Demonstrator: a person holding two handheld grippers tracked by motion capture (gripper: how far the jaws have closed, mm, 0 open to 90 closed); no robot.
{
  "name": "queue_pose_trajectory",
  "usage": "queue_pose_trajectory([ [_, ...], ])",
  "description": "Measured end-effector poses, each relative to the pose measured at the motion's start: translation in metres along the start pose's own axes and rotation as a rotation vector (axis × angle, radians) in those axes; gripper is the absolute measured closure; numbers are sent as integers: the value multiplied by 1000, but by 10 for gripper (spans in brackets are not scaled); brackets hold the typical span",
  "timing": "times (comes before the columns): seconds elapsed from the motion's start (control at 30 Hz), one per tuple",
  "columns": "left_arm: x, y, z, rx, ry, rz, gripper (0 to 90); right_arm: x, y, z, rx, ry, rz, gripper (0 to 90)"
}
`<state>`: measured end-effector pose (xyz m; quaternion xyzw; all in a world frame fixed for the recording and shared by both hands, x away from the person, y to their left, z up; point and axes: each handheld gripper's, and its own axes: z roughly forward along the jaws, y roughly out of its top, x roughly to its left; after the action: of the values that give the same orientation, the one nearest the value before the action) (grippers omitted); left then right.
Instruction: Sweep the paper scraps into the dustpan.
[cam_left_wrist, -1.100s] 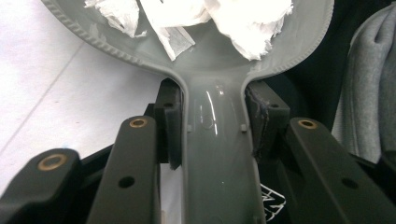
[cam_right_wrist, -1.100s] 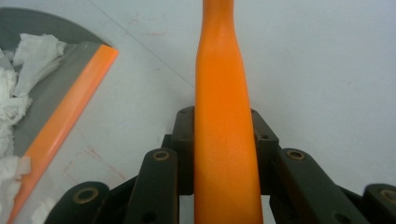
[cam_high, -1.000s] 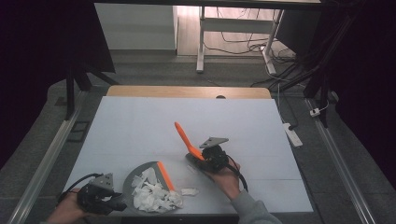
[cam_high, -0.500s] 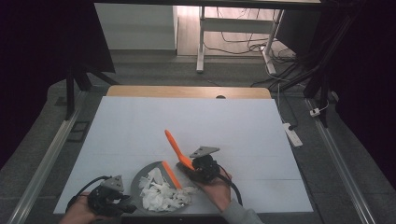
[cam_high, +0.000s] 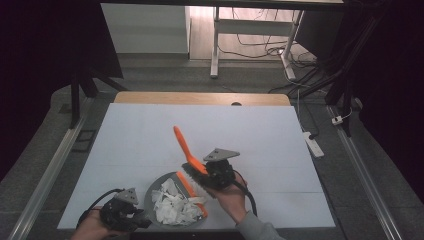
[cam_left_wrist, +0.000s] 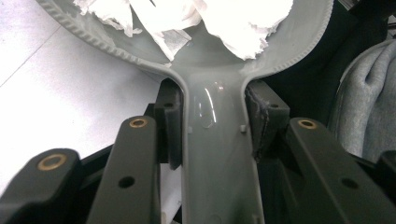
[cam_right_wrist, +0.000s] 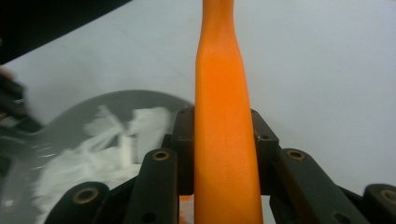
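High view: you're holding a brush (cam_high: 189, 156) over a dustpan (cam_high: 156, 192) full of paper scraps (cam_high: 172, 206).
Your left gripper (cam_high: 131, 216) is clamping the grey dustpan handle (cam_left_wrist: 215, 154) tight between its pads at the white table's (cam_high: 250, 130) near edge. Your right gripper (cam_high: 210, 172) is squeezing the orange brush handle (cam_right_wrist: 223, 140), bristle end hanging just above the pan rim, handle tilting up and away.
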<state>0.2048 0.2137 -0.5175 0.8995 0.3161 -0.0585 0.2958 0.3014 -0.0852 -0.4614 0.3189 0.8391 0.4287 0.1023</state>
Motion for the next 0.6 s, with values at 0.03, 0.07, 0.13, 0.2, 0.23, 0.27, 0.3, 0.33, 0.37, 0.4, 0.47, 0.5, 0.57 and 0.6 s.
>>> queue_pose_trajectory([
  [0.03,0,0,0,1,1,0,615,-6,-1,0,5,-18,6,703],
  [0.07,0,0,1,3,1,-2,615,-12,-3,1,15,-32,11,703],
  [0.13,0,1,1,3,1,-3,615,-21,-8,6,39,-50,24,703],
  [0.2,0,1,2,2,1,-3,615,-28,-16,14,76,-63,36,703],
  [0.23,0,1,2,3,1,-4,615,-30,-18,17,89,-64,38,703],
  [0.27,0,1,2,4,2,-3,615,-30,-21,22,107,-68,36,703],
  [0.3,-1,2,2,4,3,-4,615,-30,-22,24,113,-67,30,703],
  [0.33,0,2,2,4,3,-4,615,-28,-23,26,120,-63,30,704],
  [0.37,-1,2,3,3,3,-4,615,-25,-22,27,119,-59,25,703],
  [0.4,-1,2,3,2,1,-4,615,-23,-22,27,117,-55,16,703],
  [0.47,-1,3,4,2,3,-4,615,-15,-22,30,123,-34,14,703],
  [0.5,-1,3,4,2,4,-5,615,-10,-22,31,123,-23,10,703],
  [0.57,-2,4,5,6,4,-6,615,2,-22,34,121,-3,-4,704],
  [0.6,-2,4,6,8,5,-6,615,7,-22,36,118,8,-14,704],
])
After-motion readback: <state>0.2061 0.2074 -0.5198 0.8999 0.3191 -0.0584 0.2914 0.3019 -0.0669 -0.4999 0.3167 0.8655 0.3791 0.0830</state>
